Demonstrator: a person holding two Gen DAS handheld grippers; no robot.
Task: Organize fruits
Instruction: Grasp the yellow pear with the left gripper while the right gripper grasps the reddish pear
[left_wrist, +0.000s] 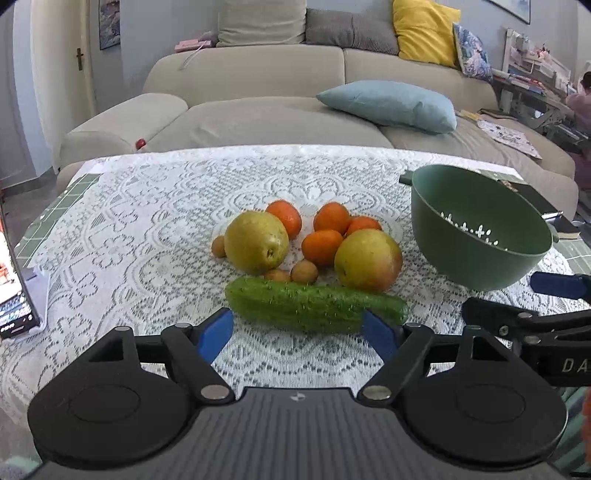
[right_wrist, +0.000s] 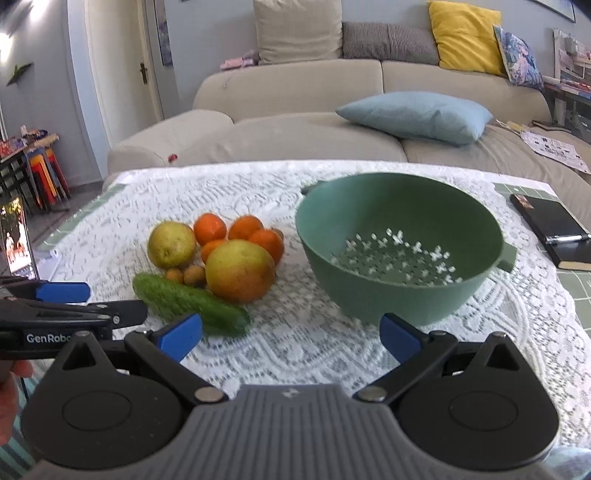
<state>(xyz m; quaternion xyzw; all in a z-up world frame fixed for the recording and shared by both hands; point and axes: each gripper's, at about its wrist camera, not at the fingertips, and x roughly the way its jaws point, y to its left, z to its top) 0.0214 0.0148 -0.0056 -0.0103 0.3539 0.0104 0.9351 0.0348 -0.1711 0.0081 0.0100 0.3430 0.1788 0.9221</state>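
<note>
The fruit lies in one loose heap near the middle of the lace tablecloth, just left of the green colander, which holds nothing. Counted in the left wrist view: one cucumber lying crosswise at the near edge of the heap; one yellow-green pear on the left; one yellow-red apple on the right, touching the cucumber; four oranges clustered behind and between pear and apple; and three small brown fruits, two between pear and apple just behind the cucumber, one at the pear's left side. The left gripper hangs close over the cucumber, its two blue pads spread wide to either side of it and not pressing on it. The right gripper also stands open with nothing between its pads, in front of the colander. One black notebook lies right of the colander, and one phone stands at the left table edge. Behind the table is a beige sofa.
</note>
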